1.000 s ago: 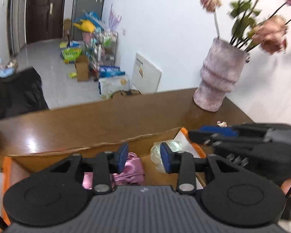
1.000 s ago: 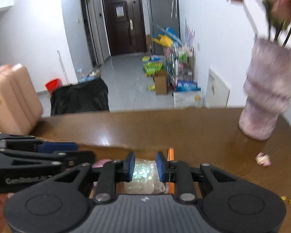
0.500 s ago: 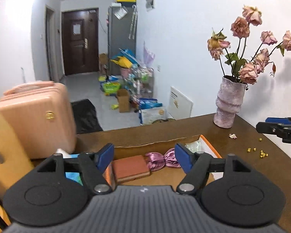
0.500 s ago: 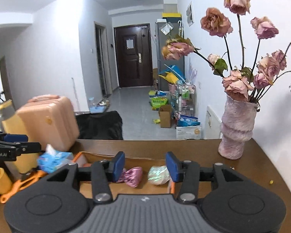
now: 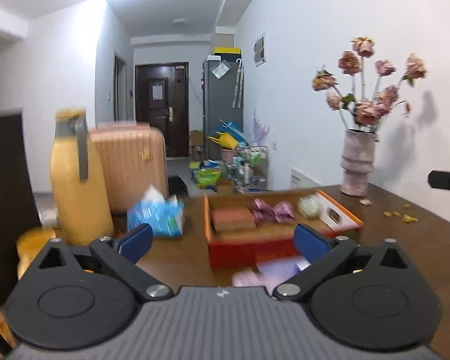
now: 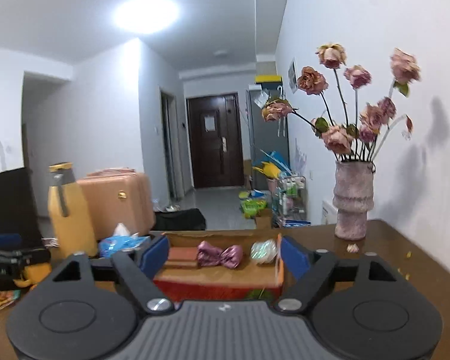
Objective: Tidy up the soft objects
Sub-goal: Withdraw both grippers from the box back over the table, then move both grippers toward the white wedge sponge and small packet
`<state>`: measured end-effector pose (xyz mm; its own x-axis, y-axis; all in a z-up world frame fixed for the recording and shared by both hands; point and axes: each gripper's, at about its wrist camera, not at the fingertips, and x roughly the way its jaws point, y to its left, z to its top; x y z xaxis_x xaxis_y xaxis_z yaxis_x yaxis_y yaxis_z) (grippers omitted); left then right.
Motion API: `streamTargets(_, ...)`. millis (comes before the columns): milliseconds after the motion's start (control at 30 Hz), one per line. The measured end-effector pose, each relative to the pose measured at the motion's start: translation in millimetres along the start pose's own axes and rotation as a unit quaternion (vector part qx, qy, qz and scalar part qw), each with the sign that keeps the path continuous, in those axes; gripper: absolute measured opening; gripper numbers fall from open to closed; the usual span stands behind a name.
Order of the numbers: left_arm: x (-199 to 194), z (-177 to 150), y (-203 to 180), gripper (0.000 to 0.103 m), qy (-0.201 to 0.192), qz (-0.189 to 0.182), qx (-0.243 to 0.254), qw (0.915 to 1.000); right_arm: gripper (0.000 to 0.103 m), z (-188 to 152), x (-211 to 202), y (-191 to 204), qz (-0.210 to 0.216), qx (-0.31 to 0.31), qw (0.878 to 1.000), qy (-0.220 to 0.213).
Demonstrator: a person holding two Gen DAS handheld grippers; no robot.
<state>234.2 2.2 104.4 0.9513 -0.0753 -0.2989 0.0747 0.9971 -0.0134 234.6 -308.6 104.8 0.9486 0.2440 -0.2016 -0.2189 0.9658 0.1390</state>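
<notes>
A round ceiling light (image 6: 147, 15) is glowing over white walls (image 6: 360, 30), and a hallway is leading back to a dark brown door (image 6: 215, 141) beside a grey refrigerator (image 5: 223, 96). A dark wooden worktop (image 6: 384, 258) is spreading across the foreground. A peach suitcase (image 6: 120, 204) is standing on the grey floor (image 6: 222, 210), where colourful clutter (image 5: 225, 162) is crowding the wall.
</notes>
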Motion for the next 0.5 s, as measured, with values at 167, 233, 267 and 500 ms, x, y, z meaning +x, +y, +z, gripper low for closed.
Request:
streamTargets(167, -42, -60, 3, 0.103, 0.021, -0.012, -0.031, 0.9992, 0.091, -72, -48, 12, -0.001, 0.036, 0.999, -0.005)
streamTargets(233, -52, -76, 0, 0.103, 0.024, -0.011, -0.010, 0.9996, 0.095, -93, -60, 17, 0.003, 0.028, 1.000, 0.004)
streamTargets(267, -54, -81, -1, 0.103, 0.024, -0.008, 0.003, 0.9997, 0.098, -101, -65, 21, 0.000, 0.023, 1.000, 0.013)
streamTargets(500, -36, -86, 1, 0.103, 0.039, -0.010, 0.003, 0.9992, 0.099, -121, -61, 32, -0.013, -0.002, 0.999, 0.052)
